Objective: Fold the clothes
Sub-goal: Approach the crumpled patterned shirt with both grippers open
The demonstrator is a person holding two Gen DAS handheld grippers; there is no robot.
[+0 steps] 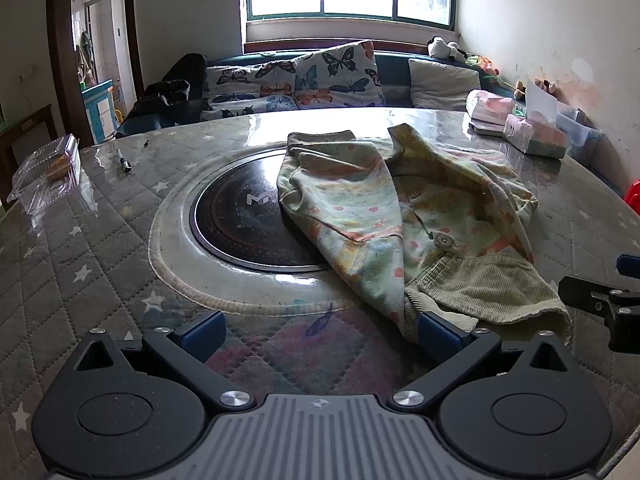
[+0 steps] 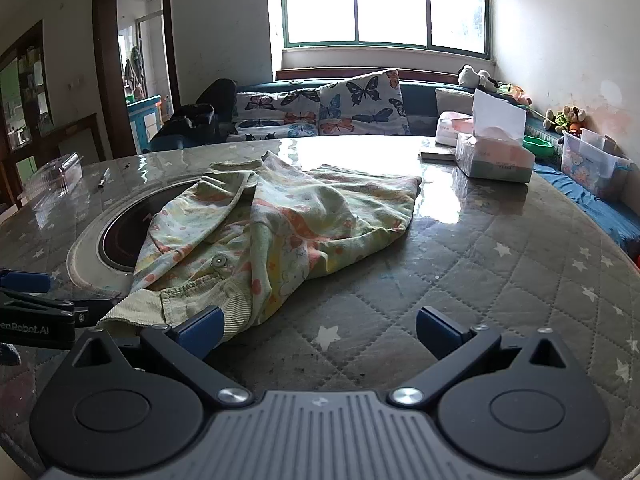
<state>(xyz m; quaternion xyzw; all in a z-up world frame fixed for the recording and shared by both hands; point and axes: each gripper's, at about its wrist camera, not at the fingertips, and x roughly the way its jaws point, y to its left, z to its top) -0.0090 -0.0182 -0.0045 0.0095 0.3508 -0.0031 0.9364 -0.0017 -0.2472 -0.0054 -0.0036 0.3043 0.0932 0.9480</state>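
Clothes [image 1: 404, 208] lie crumpled and unfolded on the surface [image 2: 500, 280], toward 12 o'clock of both released hand-held grippers [image 1: 318, 334] [image 2: 318, 330], so folding is not started.

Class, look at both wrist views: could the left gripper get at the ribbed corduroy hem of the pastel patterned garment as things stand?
Probably yes. The left gripper is open, and the ribbed corduroy hem of the pastel patterned garment lies just beyond its right finger, with nothing between them.
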